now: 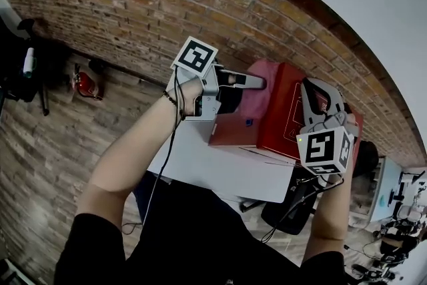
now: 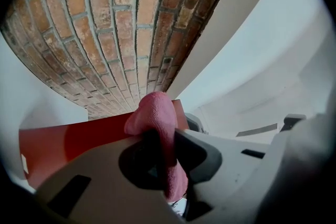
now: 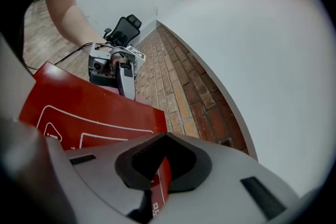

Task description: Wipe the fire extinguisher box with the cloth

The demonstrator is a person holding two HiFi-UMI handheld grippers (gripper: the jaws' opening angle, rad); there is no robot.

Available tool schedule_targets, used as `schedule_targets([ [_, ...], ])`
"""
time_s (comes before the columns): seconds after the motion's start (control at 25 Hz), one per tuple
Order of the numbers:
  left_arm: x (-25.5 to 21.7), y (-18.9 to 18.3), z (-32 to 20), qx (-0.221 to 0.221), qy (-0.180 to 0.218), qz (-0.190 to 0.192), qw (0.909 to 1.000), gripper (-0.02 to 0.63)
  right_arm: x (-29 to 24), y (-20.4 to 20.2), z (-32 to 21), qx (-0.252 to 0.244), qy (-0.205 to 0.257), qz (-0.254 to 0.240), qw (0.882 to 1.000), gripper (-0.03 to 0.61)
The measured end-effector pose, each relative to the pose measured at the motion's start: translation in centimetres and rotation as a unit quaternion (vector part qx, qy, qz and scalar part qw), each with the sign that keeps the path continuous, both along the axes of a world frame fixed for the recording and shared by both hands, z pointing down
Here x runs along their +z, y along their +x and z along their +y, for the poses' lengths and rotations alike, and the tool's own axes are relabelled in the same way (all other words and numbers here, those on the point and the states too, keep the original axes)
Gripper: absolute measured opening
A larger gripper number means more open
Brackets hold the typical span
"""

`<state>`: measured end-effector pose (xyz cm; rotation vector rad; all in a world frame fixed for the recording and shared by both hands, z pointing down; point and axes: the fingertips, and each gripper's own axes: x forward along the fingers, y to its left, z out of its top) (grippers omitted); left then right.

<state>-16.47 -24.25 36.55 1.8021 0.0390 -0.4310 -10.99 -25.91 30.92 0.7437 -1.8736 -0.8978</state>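
Brick wall (image 1: pixel 133 3) is seen behind the white worktop (image 1: pixel 213 173), on which the red fire extinguisher box (image 1: pixel 280 117) is placed, at about 2 o'clock from the middle of the head view. The pink cloth (image 1: pixel 257 93) is clenched in the jaws of the left gripper (image 1: pixel 252 81) and laid at the box's 10 o'clock edge. The right gripper (image 1: pixel 317 100) is closed on the box's 3 o'clock edge. Wiping is judged to be under way; how much is done cannot be told. Its long axis seems to run from 9 to 3 o'clock, with the printed face turned toward the person.
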Motion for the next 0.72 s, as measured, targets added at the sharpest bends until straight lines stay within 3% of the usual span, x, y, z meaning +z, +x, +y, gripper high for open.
schedule_targets([
  [0.72,3.2,0.9,-0.8,-0.009,-0.001,-0.027,0.9996,0.074,0.0,-0.3,0.2,0.002,-0.002,0.001,1.000,0.018],
])
